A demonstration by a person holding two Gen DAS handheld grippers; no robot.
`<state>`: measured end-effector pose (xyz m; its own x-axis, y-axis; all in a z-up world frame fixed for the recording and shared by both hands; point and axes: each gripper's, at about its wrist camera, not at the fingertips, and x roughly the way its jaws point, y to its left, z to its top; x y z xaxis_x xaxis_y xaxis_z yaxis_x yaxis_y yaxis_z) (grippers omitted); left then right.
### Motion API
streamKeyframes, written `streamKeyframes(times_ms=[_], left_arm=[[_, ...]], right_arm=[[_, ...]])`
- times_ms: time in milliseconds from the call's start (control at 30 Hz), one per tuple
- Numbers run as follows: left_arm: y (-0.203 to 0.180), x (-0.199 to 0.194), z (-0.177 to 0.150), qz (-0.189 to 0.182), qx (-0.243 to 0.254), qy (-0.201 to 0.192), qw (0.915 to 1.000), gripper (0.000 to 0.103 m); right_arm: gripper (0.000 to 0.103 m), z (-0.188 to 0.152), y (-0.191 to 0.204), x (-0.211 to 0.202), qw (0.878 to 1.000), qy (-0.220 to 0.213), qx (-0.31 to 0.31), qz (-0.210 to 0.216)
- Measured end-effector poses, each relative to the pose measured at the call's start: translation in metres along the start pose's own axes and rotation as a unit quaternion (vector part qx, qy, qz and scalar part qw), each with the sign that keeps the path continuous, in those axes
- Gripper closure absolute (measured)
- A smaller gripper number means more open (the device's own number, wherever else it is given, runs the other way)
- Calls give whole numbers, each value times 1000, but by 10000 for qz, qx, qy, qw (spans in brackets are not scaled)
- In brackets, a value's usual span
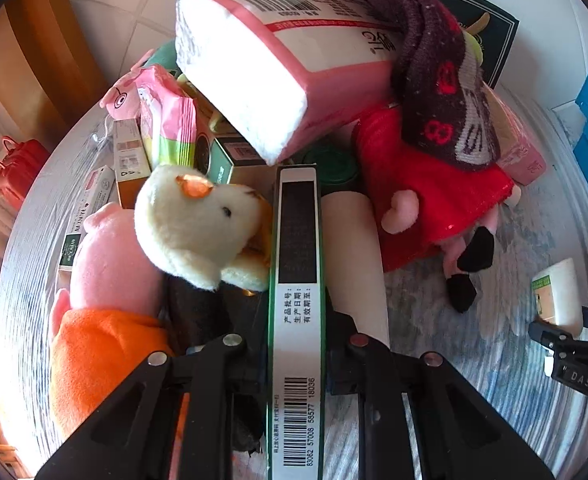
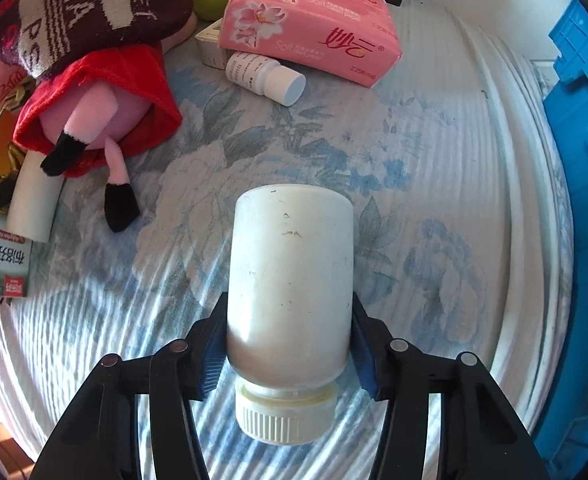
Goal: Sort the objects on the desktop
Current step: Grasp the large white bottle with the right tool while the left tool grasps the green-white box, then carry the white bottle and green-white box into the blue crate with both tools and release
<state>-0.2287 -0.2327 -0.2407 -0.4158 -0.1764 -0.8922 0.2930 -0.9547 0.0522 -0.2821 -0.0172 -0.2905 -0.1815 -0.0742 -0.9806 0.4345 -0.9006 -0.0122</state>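
My left gripper point(image 1: 295, 354) is shut on a long green-edged white box point(image 1: 295, 280) with a barcode, held edge-up over the pile. Around it lie a cream plush bear point(image 1: 192, 220), a pink pig plush in orange point(image 1: 106, 320), a pig plush in a red dress point(image 1: 425, 200) and a pink tissue pack point(image 1: 278, 68). My right gripper point(image 2: 290, 354) is shut on a white plastic bottle point(image 2: 290, 276), cap toward the camera, above the floral cloth point(image 2: 413, 184). The same bottle point(image 1: 557, 296) and the right gripper point(image 1: 573, 348) show at the right edge of the left wrist view.
A dark knitted sock point(image 1: 441, 80) drapes over the tissue pack. Several small boxes point(image 1: 128, 160) lie left of the pile. In the right wrist view, a second pink tissue pack point(image 2: 309, 20) and a small white pill bottle point(image 2: 266, 76) lie at the back. A blue crate point(image 2: 581, 160) stands at right.
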Motion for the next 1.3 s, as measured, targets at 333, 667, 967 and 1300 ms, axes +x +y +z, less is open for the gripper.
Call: streamKeyframes(times_ms=[333,667,967,1300], left_arm=[[-3,-87,-46,-184,126,-682,9974,85],[-37,-196,-65,-332,352,-1698,9843,85],[-67,-260,-91,-554,577,-2306,9698,85],[-121,-308,-98,-828,837,-2788,9531,85]], right_arm=[[50,-31,4,-66,9970,-670,-171,334],[50,-61,39,-176,9781,-2042,-278,287],[50,-105,24,-256,9542,-2979,-207,167],[50,-160,-32,-337,9293,-3678,117,306]])
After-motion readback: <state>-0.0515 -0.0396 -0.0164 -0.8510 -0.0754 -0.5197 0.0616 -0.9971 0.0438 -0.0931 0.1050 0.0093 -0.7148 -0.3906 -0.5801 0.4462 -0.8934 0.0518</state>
